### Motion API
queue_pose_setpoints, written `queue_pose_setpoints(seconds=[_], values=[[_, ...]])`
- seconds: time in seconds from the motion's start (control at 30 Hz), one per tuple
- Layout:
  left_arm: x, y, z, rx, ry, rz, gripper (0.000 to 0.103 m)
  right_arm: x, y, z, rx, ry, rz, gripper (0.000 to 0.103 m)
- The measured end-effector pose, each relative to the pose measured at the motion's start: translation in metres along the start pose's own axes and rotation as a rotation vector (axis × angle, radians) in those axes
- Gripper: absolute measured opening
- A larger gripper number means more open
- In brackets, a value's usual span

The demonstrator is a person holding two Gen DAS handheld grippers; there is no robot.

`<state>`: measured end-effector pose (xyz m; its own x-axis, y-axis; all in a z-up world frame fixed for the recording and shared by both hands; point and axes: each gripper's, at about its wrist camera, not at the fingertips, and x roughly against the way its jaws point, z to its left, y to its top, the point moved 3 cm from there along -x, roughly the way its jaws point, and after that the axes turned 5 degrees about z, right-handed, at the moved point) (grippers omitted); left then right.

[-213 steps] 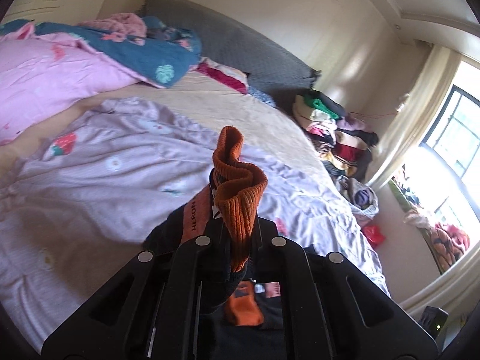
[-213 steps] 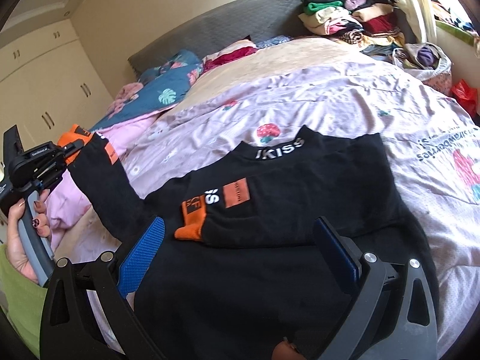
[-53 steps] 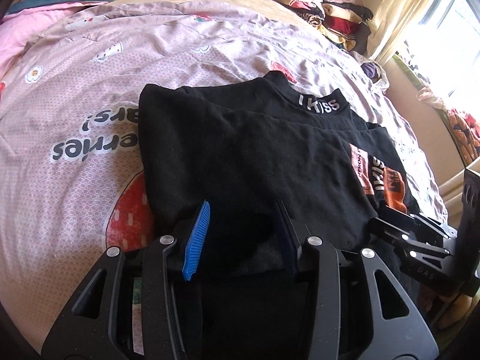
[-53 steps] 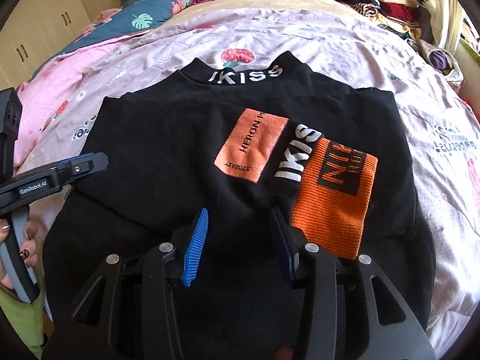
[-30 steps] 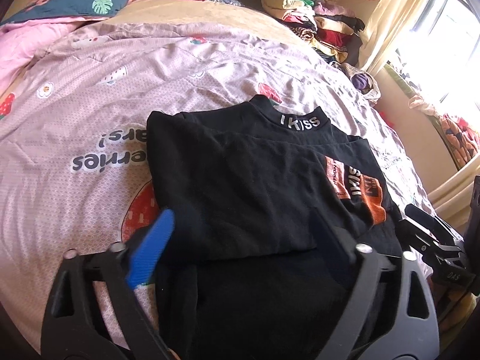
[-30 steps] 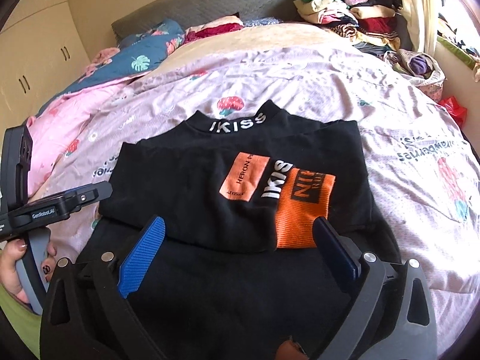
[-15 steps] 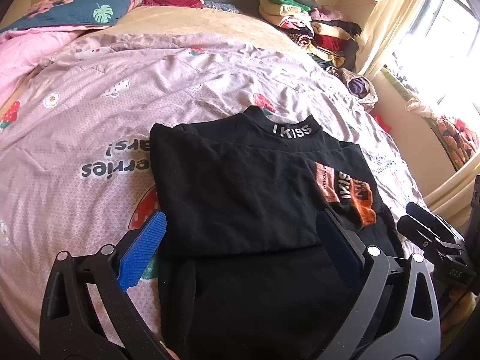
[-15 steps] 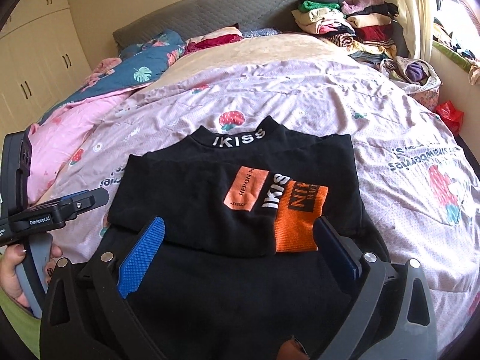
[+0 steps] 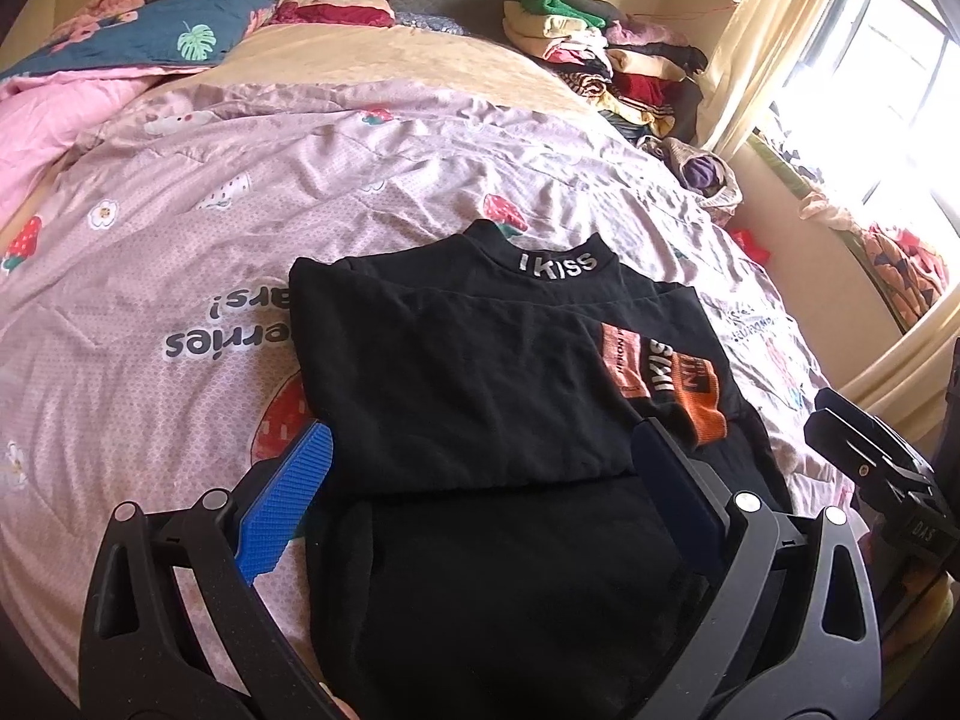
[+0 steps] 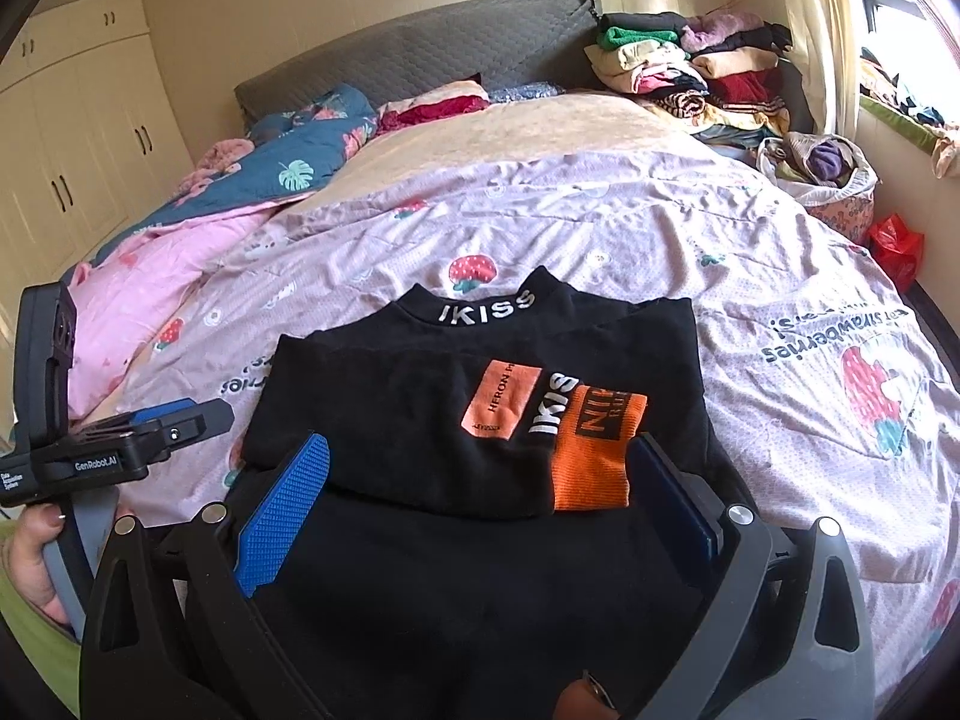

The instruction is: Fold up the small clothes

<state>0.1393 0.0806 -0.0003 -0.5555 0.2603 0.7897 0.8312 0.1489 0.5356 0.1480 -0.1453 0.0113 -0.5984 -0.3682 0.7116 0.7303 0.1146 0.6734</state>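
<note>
A black top (image 9: 480,372) with "IKISS" on its collar (image 10: 486,306) lies flat on the bed. Both sleeves are folded across its chest, and the orange cuff (image 10: 594,456) lies on the right side. My left gripper (image 9: 480,498) hovers open over the lower part of the top with nothing between its fingers. My right gripper (image 10: 480,510) is also open and empty above the top's lower half, its right pad near the orange cuff. A hand (image 10: 36,558) holds the left gripper (image 10: 120,444) at the left edge of the right wrist view. The hem is hidden behind the gripper bodies.
The pink strawberry-print sheet (image 9: 180,300) covers the bed around the top. A stack of folded clothes (image 10: 690,66) stands at the far right by the headboard. A blue leaf-print blanket (image 10: 300,174) and pink quilt (image 10: 150,276) lie far left. A bag of clothes (image 10: 822,168) sits beside the bed.
The sleeve my left gripper held now lies folded across the chest. Both grippers have opened wide and drawn back from the top, which shows smaller and farther now.
</note>
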Motion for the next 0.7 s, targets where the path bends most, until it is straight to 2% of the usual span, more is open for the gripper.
queue_pose_setpoints(seconds=[0.7], values=[[0.023, -0.014, -0.032, -0.069, -0.014, -0.018, 0.094, 0.044, -0.006, 0.003, 0.013, 0.018, -0.075, 0.099]])
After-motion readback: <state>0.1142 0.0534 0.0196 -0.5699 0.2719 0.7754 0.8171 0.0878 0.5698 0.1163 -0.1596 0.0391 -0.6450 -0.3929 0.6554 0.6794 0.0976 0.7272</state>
